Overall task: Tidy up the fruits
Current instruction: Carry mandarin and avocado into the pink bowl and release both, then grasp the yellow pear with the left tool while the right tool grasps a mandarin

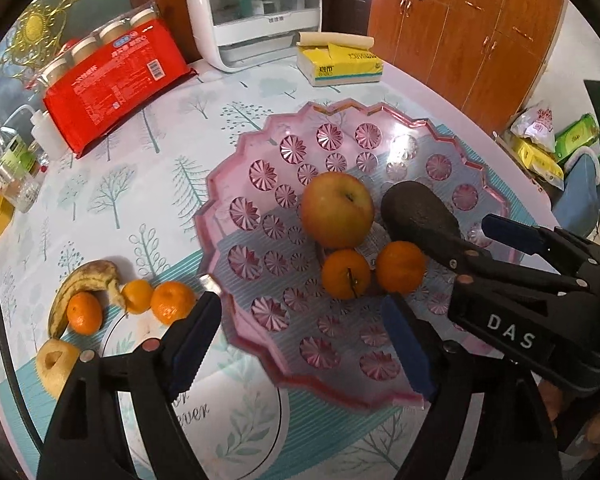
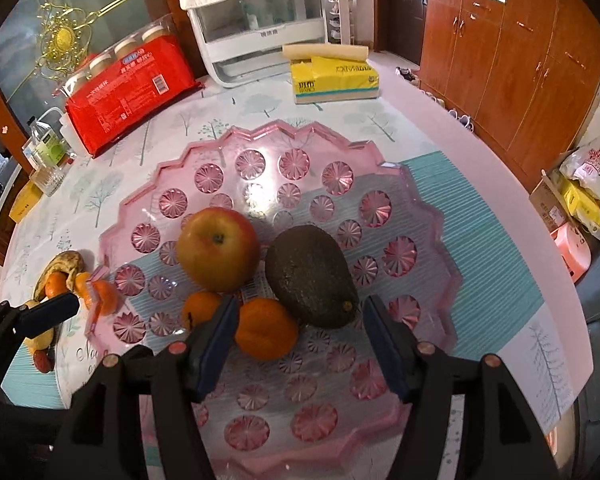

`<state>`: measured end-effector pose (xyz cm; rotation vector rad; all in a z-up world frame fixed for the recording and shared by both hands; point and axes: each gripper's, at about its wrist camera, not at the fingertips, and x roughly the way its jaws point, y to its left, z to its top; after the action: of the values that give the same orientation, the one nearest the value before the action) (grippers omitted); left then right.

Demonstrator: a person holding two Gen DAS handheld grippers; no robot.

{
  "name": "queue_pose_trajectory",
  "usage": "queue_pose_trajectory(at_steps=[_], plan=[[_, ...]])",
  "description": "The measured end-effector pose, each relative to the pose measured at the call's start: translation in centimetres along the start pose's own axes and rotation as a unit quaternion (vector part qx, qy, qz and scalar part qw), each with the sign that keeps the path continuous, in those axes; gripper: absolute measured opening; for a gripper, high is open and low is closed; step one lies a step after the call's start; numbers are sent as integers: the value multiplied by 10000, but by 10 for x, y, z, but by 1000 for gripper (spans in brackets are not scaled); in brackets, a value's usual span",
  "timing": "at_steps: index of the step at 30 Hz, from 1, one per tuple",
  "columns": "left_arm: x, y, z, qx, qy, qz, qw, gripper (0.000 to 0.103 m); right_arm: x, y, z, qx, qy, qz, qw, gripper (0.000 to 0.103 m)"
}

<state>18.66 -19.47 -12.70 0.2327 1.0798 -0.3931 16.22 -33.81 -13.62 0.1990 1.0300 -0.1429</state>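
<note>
On the pink plastic tray [image 2: 420, 216] lay four fruits in a close bunch near its middle: an apple [image 2: 218, 249], a dark avocado [image 2: 312, 276] just beside it on the side toward the table's open edge, and two small oranges in front of them, one orange [image 2: 266, 334] touching the avocado's end and the second orange [image 2: 201, 309] tucked under the apple. The right gripper [image 2: 296, 344] hung over the near part of the tray with its blue-padded jaws spread apart and nothing pressed between them; the front orange and the avocado's tip showed in the gap, untouched. The left gripper [image 1: 304, 344] stood likewise released, its jaws wide over the tray's near rim on the side toward the loose fruit, gripping nothing. Beyond that rim, on the tree-patterned tablecloth [image 1: 112, 184], a browned banana [image 1: 85, 285] curled around three more small oranges [image 1: 85, 313], and a pale yellow piece of fruit [image 1: 56, 364] lay beside them toward the table's near edge; what it was I could not tell. Farther back, along the far edge of the table, sat a red pack of cups [image 1: 116, 80], a white appliance [image 1: 256, 16] with a cloth draped over its top, and a yellow tissue pack [image 1: 340, 62], with a few bottles [image 1: 10, 156] toward the far corner next to the red pack.
</note>
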Motion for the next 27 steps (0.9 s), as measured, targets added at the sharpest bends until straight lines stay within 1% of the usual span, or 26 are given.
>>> queue_pose_trajectory(at_steps=[6,11,16,24,27], plan=[[-26,6,-11,-171,-132,67,9997,82,-25,-3,-8,51,-134,80,9999,65],[-58,16,-28,-434,-278,132,9986,82,-46,0,-17,26,-207,194,9996,65],[-89,31,-47,-726,-424,234,9962,83,-67,8,-30,-145,-223,326,9991,65],[-141,70,-80,-1331,-661,508,9876,85,-98,36,-39,-593,-346,683,9953,65],[-165,87,-95,-1512,-807,754,9823,85,-108,53,-41,-803,-423,853,9922,65]])
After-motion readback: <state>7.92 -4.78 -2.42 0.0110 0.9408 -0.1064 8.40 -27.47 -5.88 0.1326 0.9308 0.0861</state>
